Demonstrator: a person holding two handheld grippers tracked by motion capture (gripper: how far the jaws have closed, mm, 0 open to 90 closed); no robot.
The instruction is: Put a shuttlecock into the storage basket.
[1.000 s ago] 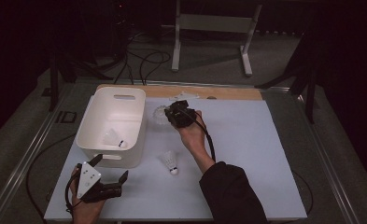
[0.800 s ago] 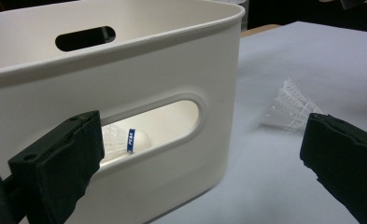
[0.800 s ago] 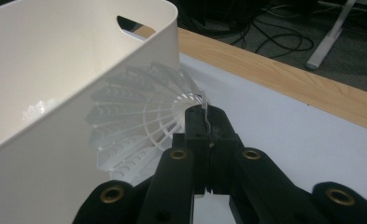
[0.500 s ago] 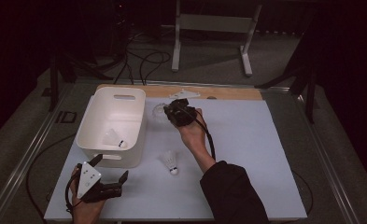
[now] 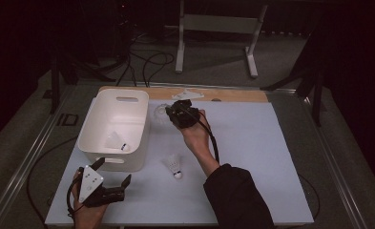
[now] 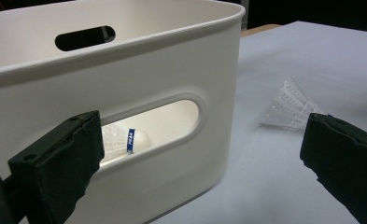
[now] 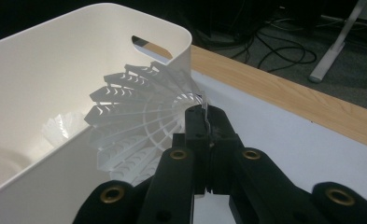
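Beside the bin (image 7: pixel 41 84), right gripper (image 7: pixel 204 122) pinches a shuttlecock (image 7: pixel 134 116) by its skirt rim.

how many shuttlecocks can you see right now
3: one inside the white bin at its near end, one on the table mat beside the bin, one pinched by its skirt in the right tongs. The bin wall might hide more.

Only one marking shows: a blue band with small white lettering around the base of the shuttlecock (image 6: pixel 125 140) lying inside the white bin (image 6: pixel 172 60), seen through the handle slot at lower left of the left gripper view; the letters are too small to read.
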